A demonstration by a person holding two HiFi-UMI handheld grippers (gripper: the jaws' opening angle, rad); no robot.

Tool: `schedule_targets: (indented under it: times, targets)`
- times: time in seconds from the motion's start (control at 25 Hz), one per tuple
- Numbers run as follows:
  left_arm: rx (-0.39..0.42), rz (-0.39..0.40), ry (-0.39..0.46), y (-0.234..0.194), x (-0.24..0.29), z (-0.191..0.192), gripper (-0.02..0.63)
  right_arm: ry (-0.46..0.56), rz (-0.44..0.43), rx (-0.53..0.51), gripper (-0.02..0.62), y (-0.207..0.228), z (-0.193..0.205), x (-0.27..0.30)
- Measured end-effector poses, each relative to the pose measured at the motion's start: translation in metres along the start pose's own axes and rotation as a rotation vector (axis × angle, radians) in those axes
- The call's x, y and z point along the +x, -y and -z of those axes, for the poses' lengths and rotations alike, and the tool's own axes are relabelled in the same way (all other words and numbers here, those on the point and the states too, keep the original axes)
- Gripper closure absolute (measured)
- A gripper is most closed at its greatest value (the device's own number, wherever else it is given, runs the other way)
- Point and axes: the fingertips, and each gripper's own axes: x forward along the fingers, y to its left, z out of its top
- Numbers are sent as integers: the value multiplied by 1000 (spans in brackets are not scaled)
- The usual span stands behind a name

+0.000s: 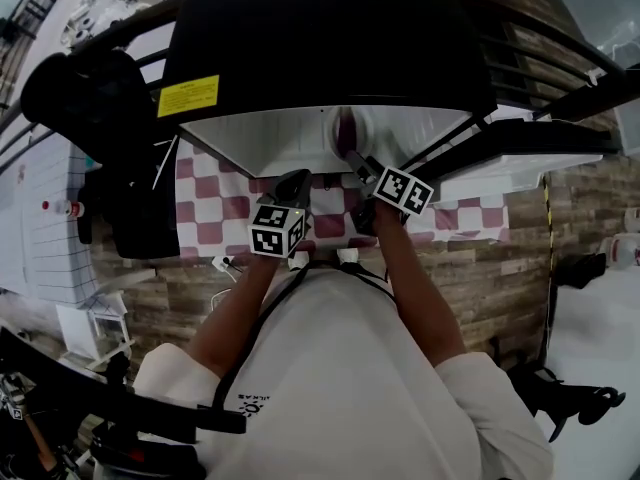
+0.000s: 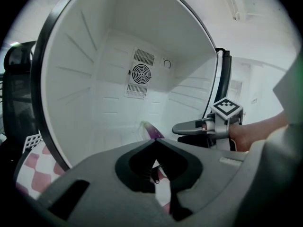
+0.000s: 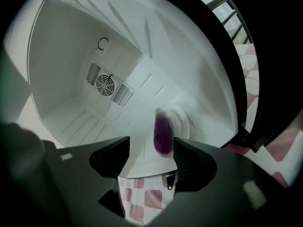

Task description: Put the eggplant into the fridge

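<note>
Holding both tongs out ahead of your chest, you have them side by side at the mouth of the fridge. Your left tongs are closed tip to tip with nothing between them. They hang above the checked cloth, right at the fridge's front lip. Your right tongs stand wide apart and grip nothing, and their tips reach over that lip, a little further in than the left pair.

Just beyond the gap of the right tongs lies the eggplant, purple, on the white floor of the fridge near the front. It sits nearer the right jaw than the left and is not clamped. In the left gripper view it shows only as a purple tip just past the closed jaws, with the right tongs to its right. On the fridge's back wall sits a round fan grille.
</note>
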Motion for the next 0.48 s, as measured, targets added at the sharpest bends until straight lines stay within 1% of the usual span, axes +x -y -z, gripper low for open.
schedule_targets:
  times: [0.08,0.2,0.32,0.48]
  targets:
    - [-5,-13,6,-6,-5,0,601,7,-27,-16,326,-8,-3,-9]
    - [-17,-31,25,-11,-13,-5,601,28,-69,-64,388,-24,-11,-24]
    - [-26,-40,68,-12,-26,-19,601,39,-115,-106,430,-42,-13,-39]
    - [-36,-49,129,-10,-42,-40,601,34,-148,-179,473,-55,-13,-58]
